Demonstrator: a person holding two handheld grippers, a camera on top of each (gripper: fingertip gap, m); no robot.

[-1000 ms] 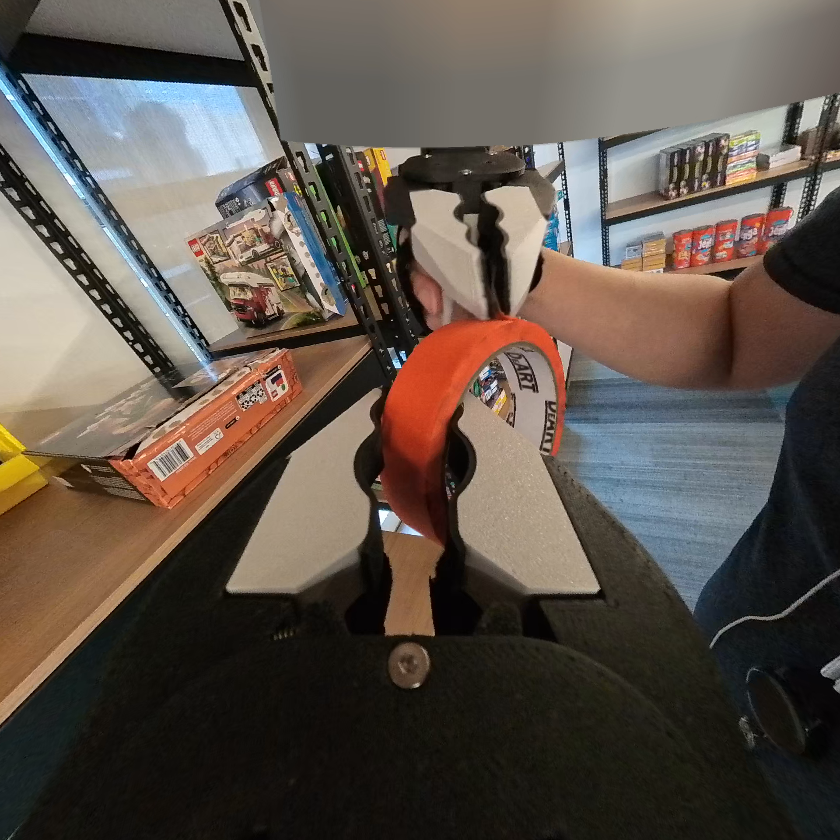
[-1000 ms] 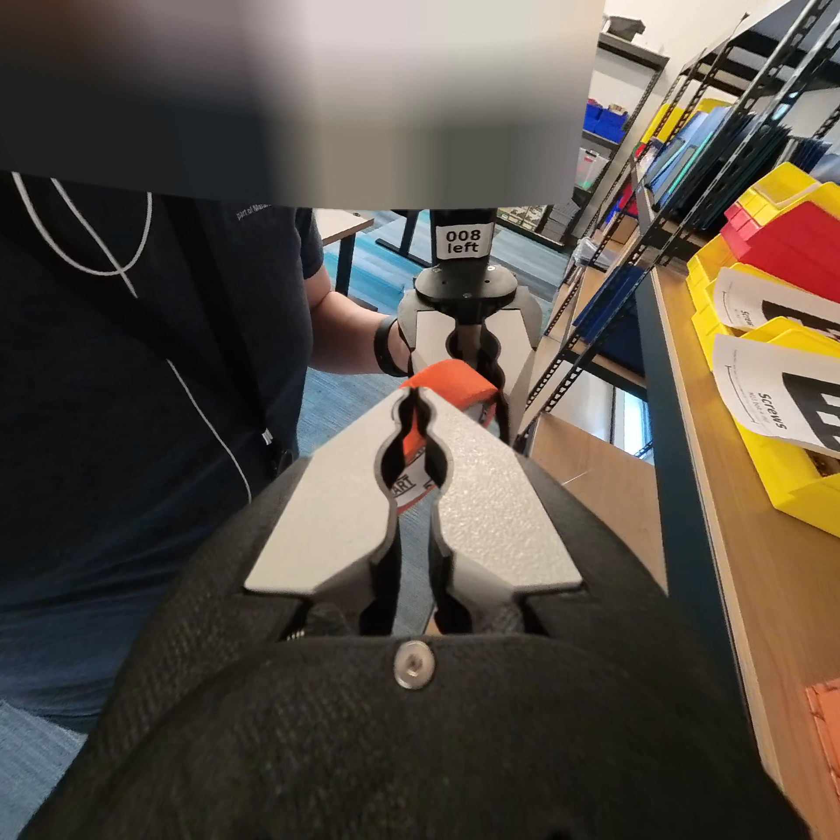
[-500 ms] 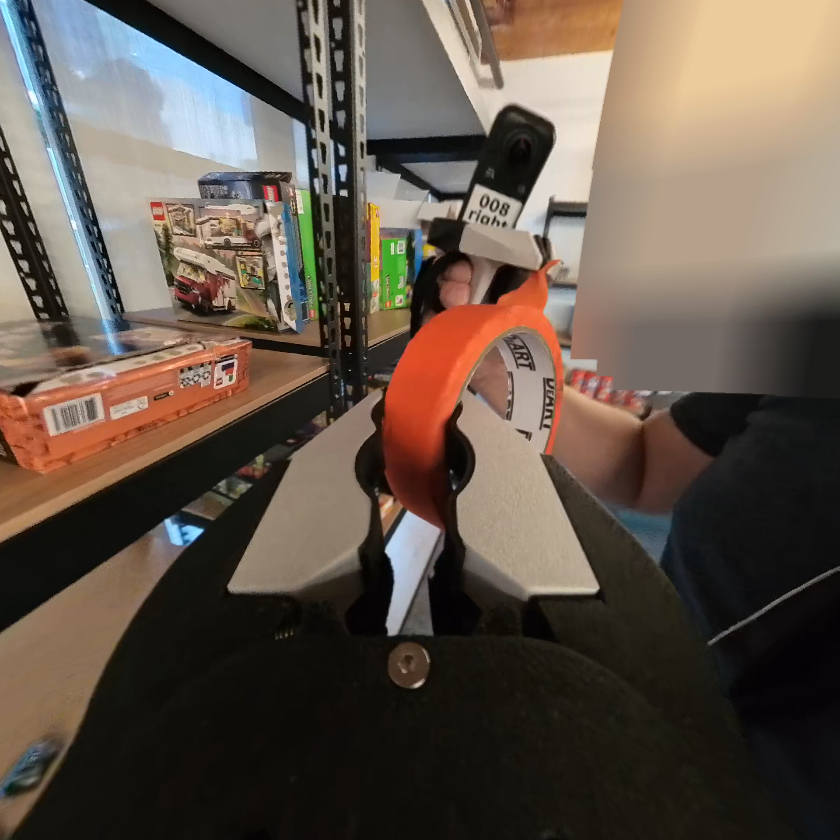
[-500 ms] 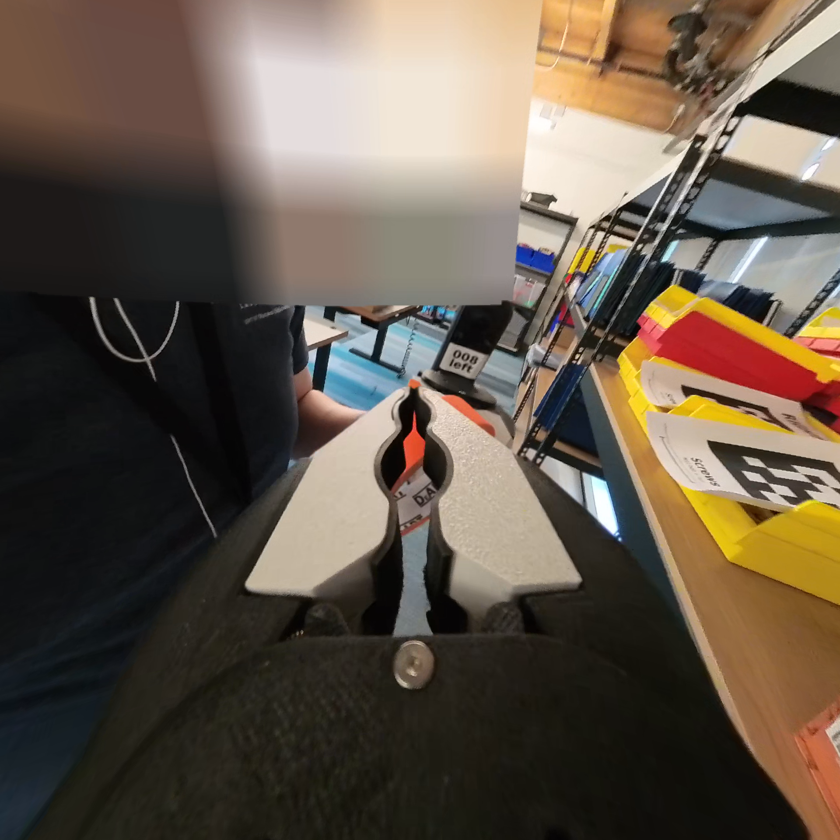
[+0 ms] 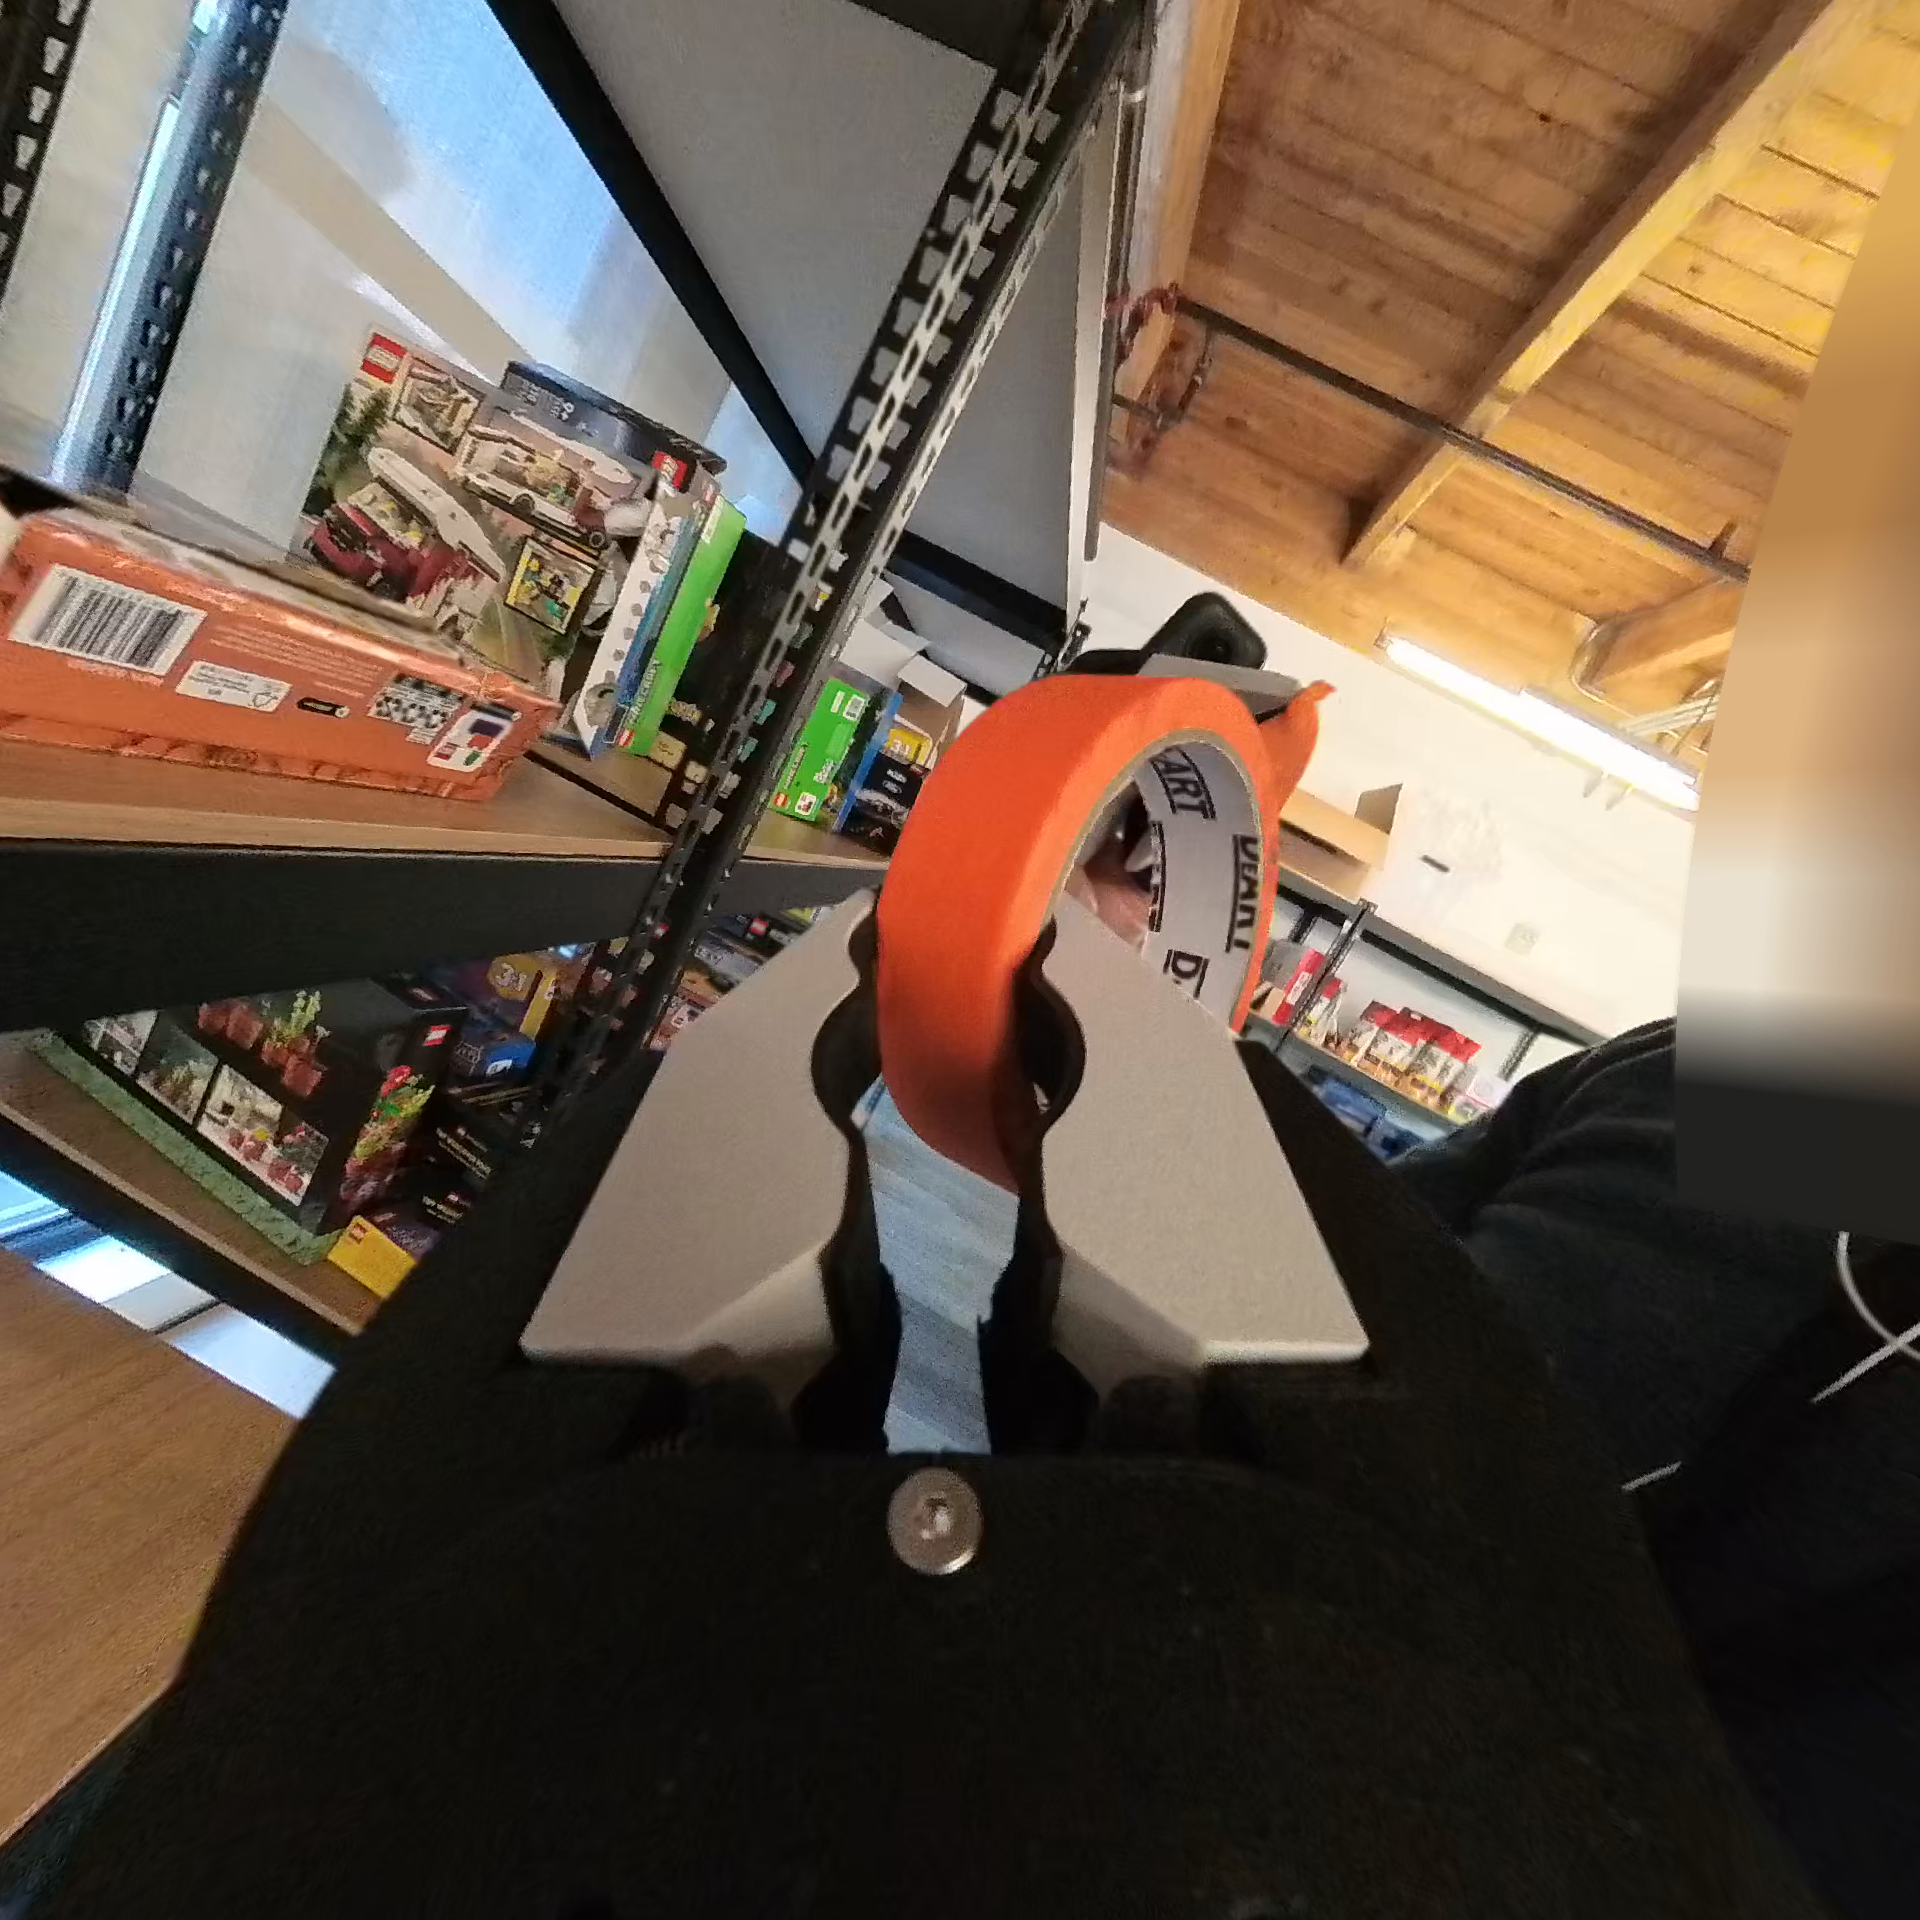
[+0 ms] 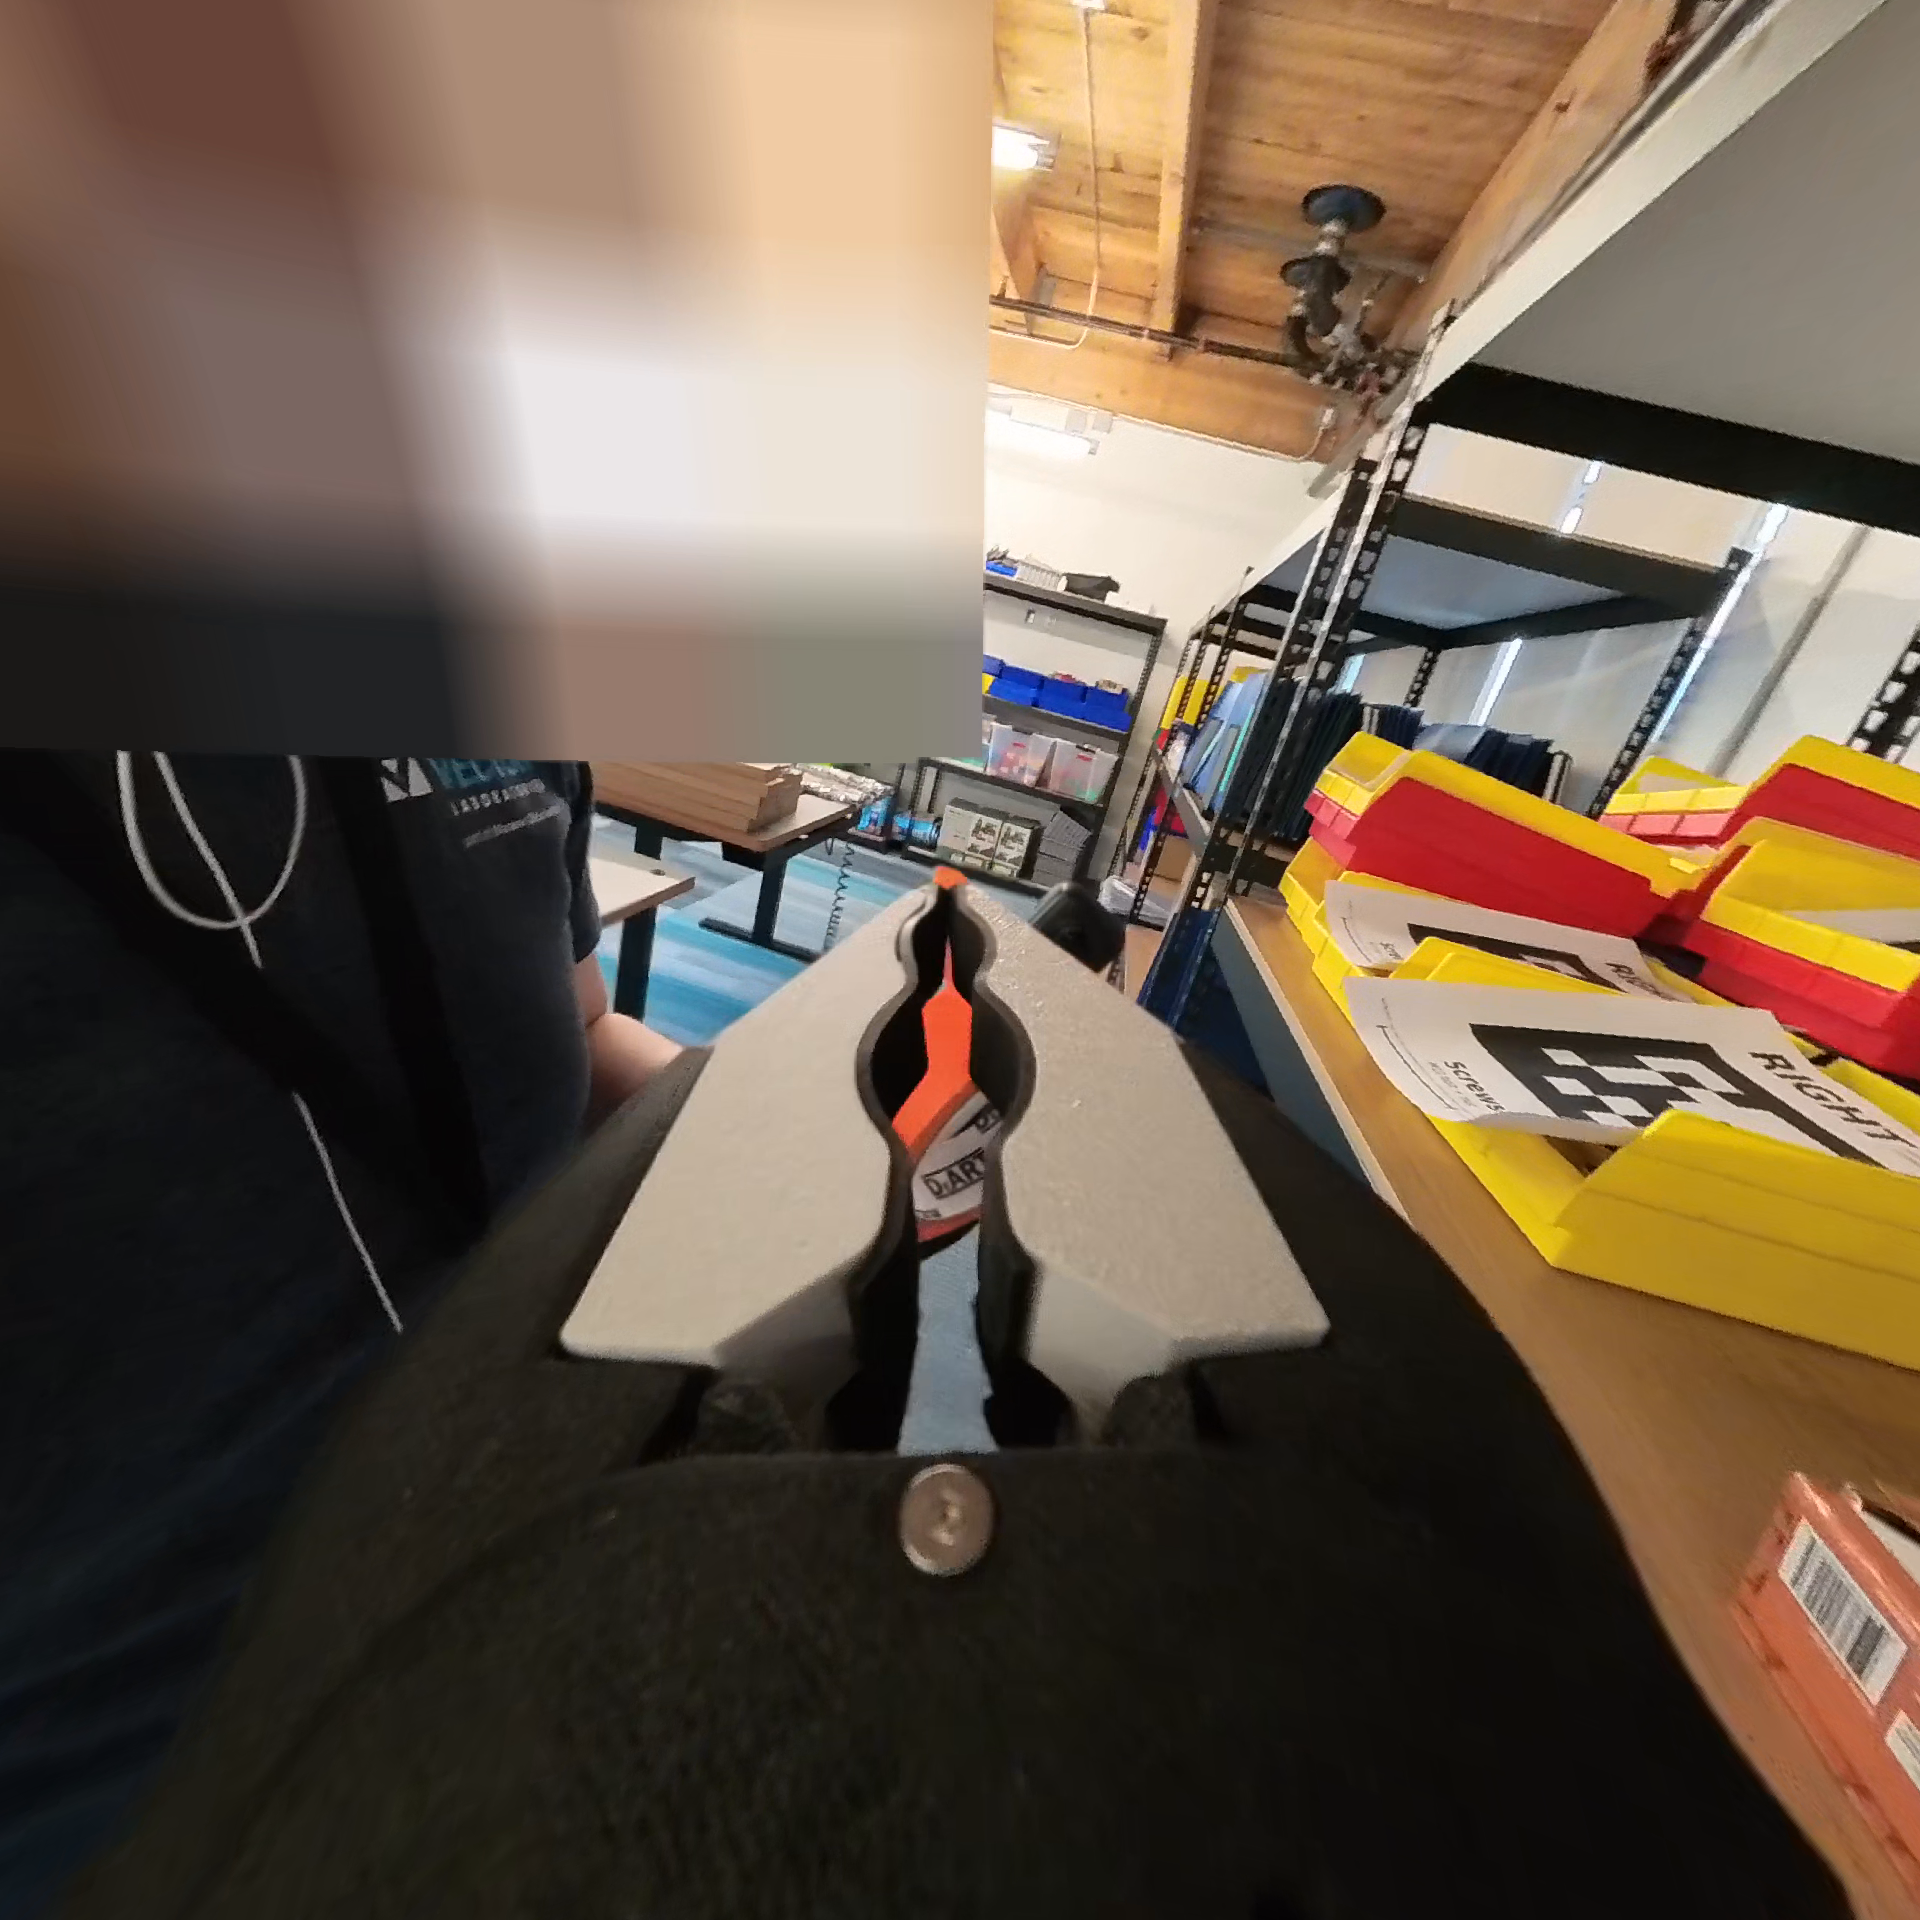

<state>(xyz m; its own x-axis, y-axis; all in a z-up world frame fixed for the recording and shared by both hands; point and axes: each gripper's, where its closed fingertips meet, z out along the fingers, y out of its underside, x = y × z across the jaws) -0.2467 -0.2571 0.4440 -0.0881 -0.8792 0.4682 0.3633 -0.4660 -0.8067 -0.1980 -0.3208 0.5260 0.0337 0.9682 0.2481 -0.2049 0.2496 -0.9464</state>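
My left gripper (image 5: 956, 935) is shut on a roll of orange tape (image 5: 987, 831) with a white printed core, gripping its band edge-on and holding it up in the air. My right gripper (image 6: 948, 899) is shut on the roll's loose orange end (image 6: 943, 1039), which runs down between its fingers to the roll (image 6: 951, 1153). In the left wrist view the right gripper (image 5: 1221, 681) shows just behind the top of the roll, with the orange tab (image 5: 1299, 717) sticking out of it. Both point upward. The left gripper is mostly hidden in the right wrist view.
A black metal rack post (image 5: 831, 520) and a wooden shelf (image 5: 312, 821) with an orange box (image 5: 260, 675) and toy boxes (image 5: 468, 499) are on the left. Yellow and red bins (image 6: 1662, 1039) sit on a shelf at right. The person's dark shirt (image 6: 260, 1039) is close.
Both grippers have tilted upward, so the wooden ceiling now shows. The roll stays in the left gripper. The right gripper keeps the tape end and now sits just over the roll's top.
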